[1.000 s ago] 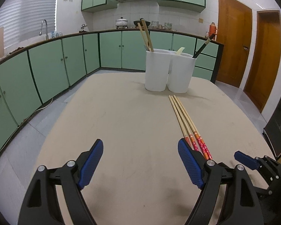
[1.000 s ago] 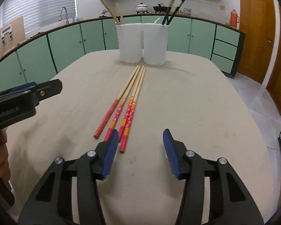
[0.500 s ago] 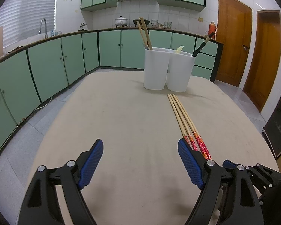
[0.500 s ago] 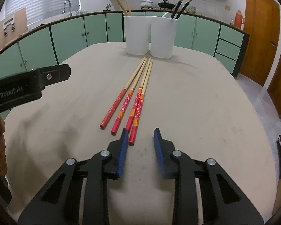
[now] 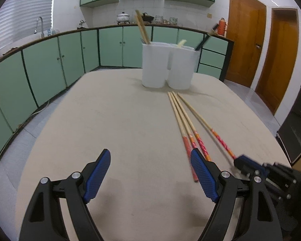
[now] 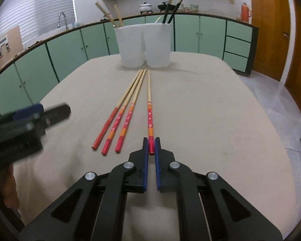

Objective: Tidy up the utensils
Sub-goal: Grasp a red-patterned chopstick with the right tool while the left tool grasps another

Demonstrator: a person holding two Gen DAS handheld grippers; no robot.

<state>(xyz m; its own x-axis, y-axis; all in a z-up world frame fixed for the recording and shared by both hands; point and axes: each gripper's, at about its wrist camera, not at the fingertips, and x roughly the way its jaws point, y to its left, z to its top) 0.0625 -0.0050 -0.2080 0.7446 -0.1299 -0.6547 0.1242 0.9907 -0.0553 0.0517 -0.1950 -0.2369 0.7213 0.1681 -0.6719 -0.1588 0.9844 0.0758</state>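
Four long bamboo chopsticks with red and orange patterned ends lie on the beige table (image 6: 210, 120). My right gripper (image 6: 151, 142) is shut on the red end of the rightmost chopstick (image 6: 149, 108), which points toward the white two-compartment holder (image 6: 144, 46). The other three chopsticks (image 6: 122, 118) rest side by side just to its left. In the left wrist view my left gripper (image 5: 149, 153) hovers open over bare table, left of the three chopsticks (image 5: 182, 118); the held chopstick (image 5: 206, 124) runs to the right gripper (image 5: 242, 163).
The holder (image 5: 168, 66) stands at the far side of the table and holds plain wooden chopsticks (image 6: 110, 18), black chopsticks (image 6: 172, 6) and a pale handle. Green cabinets ring the room and wooden doors (image 5: 244, 46) stand at the right. The left gripper (image 6: 50, 114) shows blurred.
The right jaws have closed from half open onto the rightmost chopstick, and its red end has swung away from the other three. The left gripper has stayed open in place.
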